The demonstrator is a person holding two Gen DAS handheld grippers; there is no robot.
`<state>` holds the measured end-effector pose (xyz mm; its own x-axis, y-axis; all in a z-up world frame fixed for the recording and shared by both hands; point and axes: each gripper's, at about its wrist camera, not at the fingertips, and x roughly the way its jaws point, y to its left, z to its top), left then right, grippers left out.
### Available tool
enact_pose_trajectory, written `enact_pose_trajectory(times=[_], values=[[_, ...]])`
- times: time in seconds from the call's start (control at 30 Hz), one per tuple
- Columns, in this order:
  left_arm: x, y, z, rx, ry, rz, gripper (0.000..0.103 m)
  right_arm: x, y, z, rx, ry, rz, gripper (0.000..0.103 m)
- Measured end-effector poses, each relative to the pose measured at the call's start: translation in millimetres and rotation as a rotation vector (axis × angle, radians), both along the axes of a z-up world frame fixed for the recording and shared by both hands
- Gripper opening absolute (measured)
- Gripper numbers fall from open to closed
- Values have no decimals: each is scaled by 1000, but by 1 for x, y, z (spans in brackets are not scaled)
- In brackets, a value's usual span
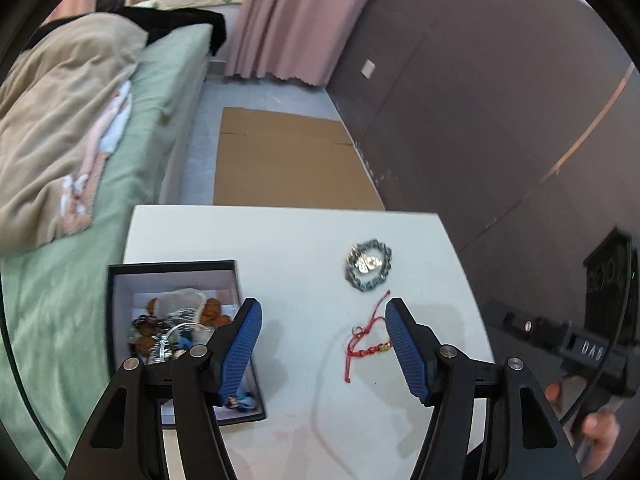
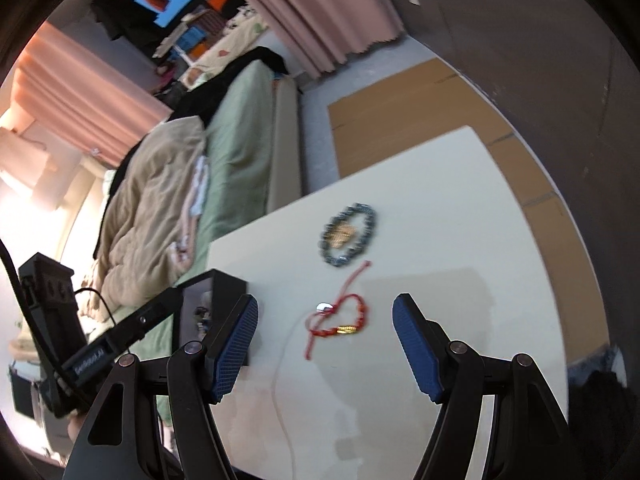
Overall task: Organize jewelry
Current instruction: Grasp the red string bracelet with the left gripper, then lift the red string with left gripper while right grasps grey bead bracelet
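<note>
On the white table [image 1: 288, 240] lie a red cord bracelet [image 1: 366, 340] with gold beads and a grey beaded bracelet [image 1: 368, 266] coiled around small silver pieces. A black box [image 1: 116, 304] at the table's left holds several pieces of jewelry. My left gripper [image 1: 322, 312] hovers open above the table, the red bracelet just inside its right finger and the box by its left finger. In the right wrist view my right gripper [image 2: 325, 310] is open too, over the red bracelet [image 2: 340, 322], with the grey bracelet [image 2: 349, 235] beyond and the box [image 2: 224, 292] at its left.
A bed [image 1: 132, 152] with a green sheet and a beige blanket runs along the table's left. Flat cardboard [image 1: 288, 164] lies on the floor past the table's far edge, below a pink curtain [image 1: 300, 16]. A dark wall [image 1: 500, 100] stands at the right.
</note>
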<state>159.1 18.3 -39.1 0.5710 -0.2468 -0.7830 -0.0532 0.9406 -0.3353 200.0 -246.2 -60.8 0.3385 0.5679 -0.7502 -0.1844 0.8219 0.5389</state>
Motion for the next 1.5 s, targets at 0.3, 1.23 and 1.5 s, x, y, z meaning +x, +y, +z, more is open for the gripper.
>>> enact_pose_trajectory(times=[0.3, 1.23, 1.5], values=[[19, -44, -28, 121, 67, -102, 52, 12, -24, -12, -28, 52, -70, 70], [38, -76, -87, 234, 184, -256, 1, 43, -9, -32, -76, 102, -34, 70], [39, -37, -46, 48, 64, -188, 1, 48, 4, -39, -84, 95, -27, 70]])
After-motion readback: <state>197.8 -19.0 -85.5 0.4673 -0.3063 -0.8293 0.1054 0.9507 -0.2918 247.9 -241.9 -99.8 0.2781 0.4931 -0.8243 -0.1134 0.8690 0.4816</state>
